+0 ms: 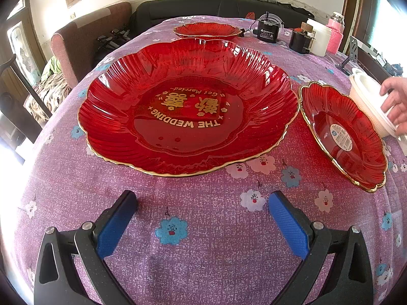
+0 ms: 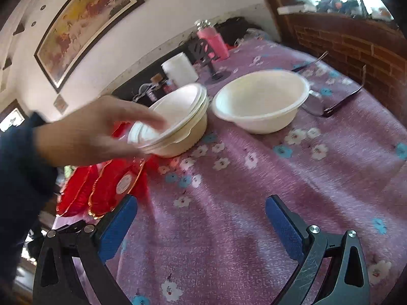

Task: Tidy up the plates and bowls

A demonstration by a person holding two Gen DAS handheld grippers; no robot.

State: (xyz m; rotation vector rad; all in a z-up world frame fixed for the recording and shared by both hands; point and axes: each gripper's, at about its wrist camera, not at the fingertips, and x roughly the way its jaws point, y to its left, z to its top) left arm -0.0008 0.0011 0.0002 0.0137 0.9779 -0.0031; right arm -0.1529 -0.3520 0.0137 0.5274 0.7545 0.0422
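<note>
A large red plate (image 1: pixel 188 106) with gold lettering lies on the purple cloth in front of my left gripper (image 1: pixel 202 207), which is open and empty. A smaller red plate (image 1: pixel 343 137) lies to its right, and another one (image 1: pixel 207 29) lies farther back. In the right wrist view, my right gripper (image 2: pixel 201 212) is open and empty above the cloth. A bare hand (image 2: pixel 101 132) touches a stack of white bowls (image 2: pixel 178 124). A single white bowl (image 2: pixel 262 100) stands to the right. The red plates (image 2: pixel 112 185) show at the left, partly hidden by the hand.
At the table's far end stand a pink bottle (image 1: pixel 335 34), a white jar (image 1: pixel 318 36) and dark small devices (image 1: pixel 267 29). A phone stand (image 2: pixel 206 58) and glasses (image 2: pixel 338 101) lie near the bowls. A sofa (image 1: pixel 216 7) and brick wall (image 2: pixel 356 50) border the table.
</note>
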